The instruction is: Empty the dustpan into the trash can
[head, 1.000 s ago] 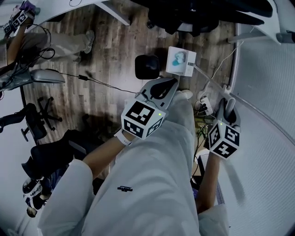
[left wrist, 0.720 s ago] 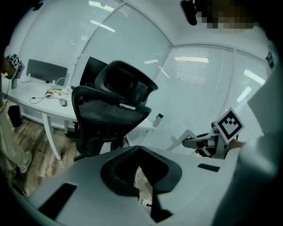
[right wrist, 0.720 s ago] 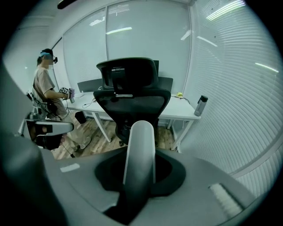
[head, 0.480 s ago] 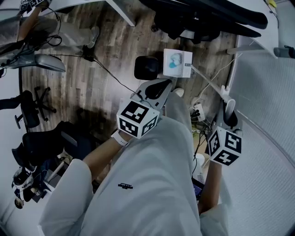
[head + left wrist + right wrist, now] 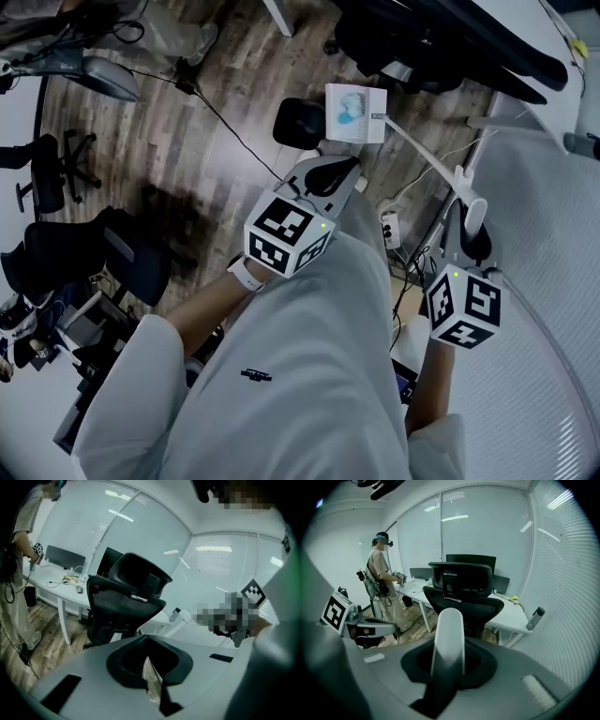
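Two grippers are held out over a wooden floor [image 5: 216, 122], seen from above past pale trousers [image 5: 309, 375]. The right gripper [image 5: 469, 234] is closed on the rounded end of a long white handle [image 5: 422, 155], which is shown standing between its jaws in the right gripper view. In the head view this handle is seen running up and to the left to the white dustpan [image 5: 354, 112]. The dustpan is placed just beside the right edge of the black trash can [image 5: 298, 131]; whether the two touch cannot be told. The left gripper [image 5: 337, 173] is pointed toward the trash can, and its jaws are closed together. Only a thin pale sliver is shown at their seam, and what it is cannot be made out. A power strip [image 5: 389, 228] is seen on the floor between the two grippers. A black office chair [image 5: 126, 597] and a white desk [image 5: 56, 581] are seen beyond the left gripper. Another person [image 5: 379, 573] is seen standing by the desk in the right gripper view.
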`<control>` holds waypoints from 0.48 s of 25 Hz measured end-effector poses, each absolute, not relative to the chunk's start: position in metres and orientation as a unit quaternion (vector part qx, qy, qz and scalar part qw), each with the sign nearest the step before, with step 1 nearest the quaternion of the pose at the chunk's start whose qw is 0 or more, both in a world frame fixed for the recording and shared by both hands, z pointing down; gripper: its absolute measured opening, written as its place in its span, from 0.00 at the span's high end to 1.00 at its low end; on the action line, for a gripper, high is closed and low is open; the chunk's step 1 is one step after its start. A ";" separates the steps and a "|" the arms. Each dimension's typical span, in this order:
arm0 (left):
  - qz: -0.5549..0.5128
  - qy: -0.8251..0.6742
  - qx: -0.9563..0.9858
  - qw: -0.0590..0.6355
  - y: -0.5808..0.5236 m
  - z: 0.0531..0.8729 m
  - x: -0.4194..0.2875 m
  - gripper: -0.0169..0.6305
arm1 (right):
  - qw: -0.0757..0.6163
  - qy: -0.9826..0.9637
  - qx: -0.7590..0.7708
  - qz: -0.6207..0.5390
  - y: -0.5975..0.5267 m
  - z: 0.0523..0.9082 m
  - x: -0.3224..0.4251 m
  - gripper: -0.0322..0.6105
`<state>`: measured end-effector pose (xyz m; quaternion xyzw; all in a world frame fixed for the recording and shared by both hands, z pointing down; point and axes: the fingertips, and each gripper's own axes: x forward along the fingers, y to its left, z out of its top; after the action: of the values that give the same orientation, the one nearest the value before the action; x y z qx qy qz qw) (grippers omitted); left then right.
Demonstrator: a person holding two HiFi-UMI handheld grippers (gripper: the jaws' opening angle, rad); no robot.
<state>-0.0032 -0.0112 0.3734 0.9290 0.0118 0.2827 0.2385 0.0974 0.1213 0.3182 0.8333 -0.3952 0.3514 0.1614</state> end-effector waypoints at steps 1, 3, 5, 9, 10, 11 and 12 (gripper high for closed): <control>0.282 0.008 0.929 0.240 -0.012 0.374 -0.003 0.96 | 0.163 -0.402 0.831 0.348 0.117 0.316 0.098 0.83; 0.277 0.001 0.929 0.246 -0.013 0.374 -0.002 0.96 | 0.166 -0.417 0.825 0.343 0.109 0.314 0.099 0.83; 0.270 -0.006 0.927 0.259 -0.013 0.374 -0.001 0.96 | 0.167 -0.431 0.819 0.339 0.101 0.314 0.100 0.83; 0.260 -0.016 0.919 0.295 -0.014 0.372 0.001 0.96 | 0.167 -0.452 0.810 0.334 0.087 0.313 0.100 0.83; 0.258 -0.016 0.918 0.300 -0.014 0.372 0.002 0.96 | 0.168 -0.456 0.808 0.333 0.084 0.314 0.100 0.83; 0.255 -0.017 0.918 0.305 -0.014 0.372 0.002 0.96 | 0.168 -0.459 0.807 0.333 0.081 0.314 0.100 0.83; 0.253 -0.019 0.917 0.309 -0.015 0.372 0.003 0.96 | 0.169 -0.462 0.805 0.332 0.078 0.314 0.100 0.83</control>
<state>0.0026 -0.0145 0.3716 0.9167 -0.0187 0.2526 0.3091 0.1002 0.0781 0.3141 0.8051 -0.4618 0.3316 0.1689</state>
